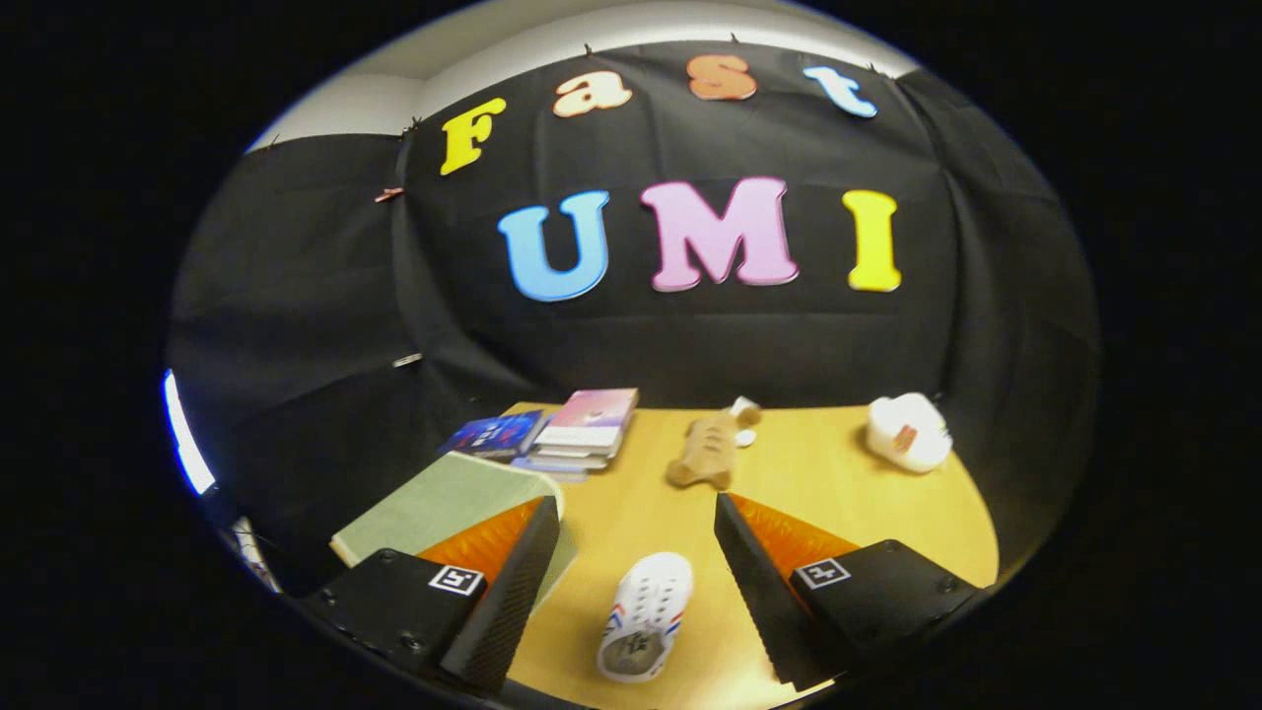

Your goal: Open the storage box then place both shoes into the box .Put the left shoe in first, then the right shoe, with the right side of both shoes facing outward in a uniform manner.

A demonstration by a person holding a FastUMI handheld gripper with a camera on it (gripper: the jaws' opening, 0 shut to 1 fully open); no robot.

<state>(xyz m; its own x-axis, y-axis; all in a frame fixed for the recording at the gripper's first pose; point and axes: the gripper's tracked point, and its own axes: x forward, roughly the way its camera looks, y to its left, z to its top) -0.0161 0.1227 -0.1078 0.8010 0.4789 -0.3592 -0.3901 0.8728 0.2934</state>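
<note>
While my claw [631, 547] hangs spread wide with nothing in it, one white shoe [646, 616] lies on the table [838, 493] between my fingers, the other shoe [908, 432] far beyond; the green box lid [444, 498] by my left finger looks closed, so I judge opening comes first

smooth wooden table [631, 513], perforated plastic shoe [646, 616]
</note>
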